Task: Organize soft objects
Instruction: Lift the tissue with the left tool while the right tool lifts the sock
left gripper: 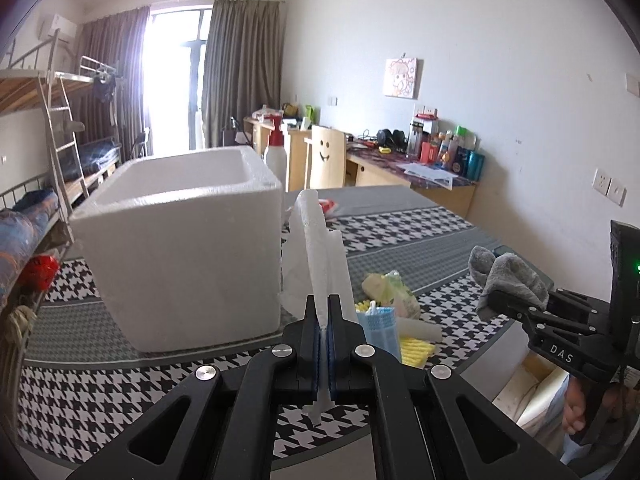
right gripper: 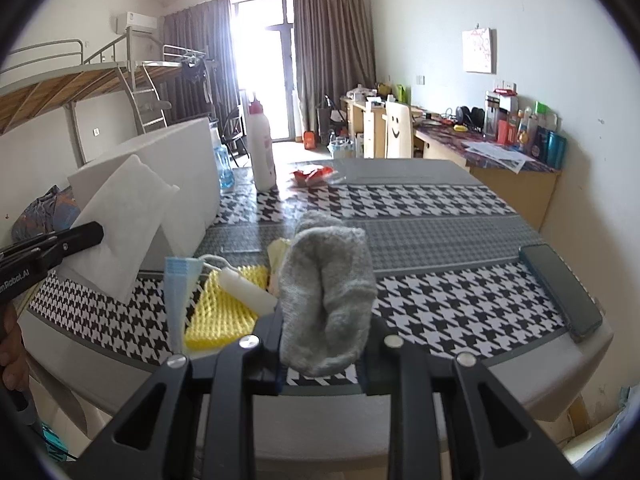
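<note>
1. The left gripper (left gripper: 323,316) has its jaws clenched on a thin white foam sheet (left gripper: 320,248), which stands up from between the jaws, above the table (left gripper: 400,216). In the right wrist view the same sheet (right gripper: 120,220) looks like a flat white pad, tilted, with the left gripper (right gripper: 86,236) holding it at its lower left edge.
2. The right gripper (right gripper: 324,344) has its jaws closed on a grey sock (right gripper: 328,296). The sock is bunched between the fingers and is lifted over the near edge of the table. In the left wrist view the right gripper (left gripper: 508,300) is seen at the right side with the grey sock (left gripper: 508,276) in it.
3. A big white foam box (left gripper: 180,248) stands on the table, at the left, with its open side up. The foam sheet is just beside its right wall.
4. On the table, between the two grippers, lie more soft things close together: a yellow foam net (right gripper: 224,308), a white foam roll (right gripper: 248,288) on top of it, a blue face mask (right gripper: 180,280) and a pale green plastic bag (left gripper: 388,288).
5. A dark phone (right gripper: 560,292) lies at the right edge of the table, well apart from the soft things.
6. Farther back on the table stand a white bottle with a red top (left gripper: 275,152) and a red and white packet (right gripper: 312,174).
7. The table is covered with a black and white houndstooth cloth (right gripper: 460,300).
</note>
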A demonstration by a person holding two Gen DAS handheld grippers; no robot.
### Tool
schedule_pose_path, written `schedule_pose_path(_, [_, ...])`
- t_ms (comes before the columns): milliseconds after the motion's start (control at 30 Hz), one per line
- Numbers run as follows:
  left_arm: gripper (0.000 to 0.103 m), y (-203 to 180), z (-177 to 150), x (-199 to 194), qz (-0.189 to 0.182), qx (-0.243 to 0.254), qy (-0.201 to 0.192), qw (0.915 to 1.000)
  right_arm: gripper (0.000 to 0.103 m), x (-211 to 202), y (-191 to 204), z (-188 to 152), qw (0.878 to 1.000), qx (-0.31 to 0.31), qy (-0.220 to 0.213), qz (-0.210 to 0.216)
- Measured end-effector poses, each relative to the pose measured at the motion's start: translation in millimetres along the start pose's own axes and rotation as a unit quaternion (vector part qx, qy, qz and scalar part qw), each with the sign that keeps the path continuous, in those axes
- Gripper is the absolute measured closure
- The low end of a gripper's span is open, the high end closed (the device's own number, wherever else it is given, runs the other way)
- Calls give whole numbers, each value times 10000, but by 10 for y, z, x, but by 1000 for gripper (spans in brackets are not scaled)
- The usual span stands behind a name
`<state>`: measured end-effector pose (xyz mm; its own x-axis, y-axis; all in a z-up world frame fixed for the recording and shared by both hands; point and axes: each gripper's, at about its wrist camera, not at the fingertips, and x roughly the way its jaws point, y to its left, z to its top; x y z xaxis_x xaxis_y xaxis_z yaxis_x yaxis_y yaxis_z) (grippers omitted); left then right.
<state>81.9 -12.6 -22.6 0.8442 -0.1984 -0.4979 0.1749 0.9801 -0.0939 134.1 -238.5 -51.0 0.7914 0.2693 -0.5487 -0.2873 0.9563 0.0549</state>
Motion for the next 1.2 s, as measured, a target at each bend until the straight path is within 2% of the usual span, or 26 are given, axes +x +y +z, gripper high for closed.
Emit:
schedule_pose_path(567, [100,8,194,-239,43,125,-345,9993,73,-168,140,221,9991,-116,-353,207])
schedule_pose_path(833, [100,-27,341,-243,-137,151,-556,9982,73,-155,157,356,9983,-120,-490,286])
schedule_pose_path(1200, [100,-17,516,-133,-51,196,-604,9980,73,-111,139,535,9972,55,-642,382])
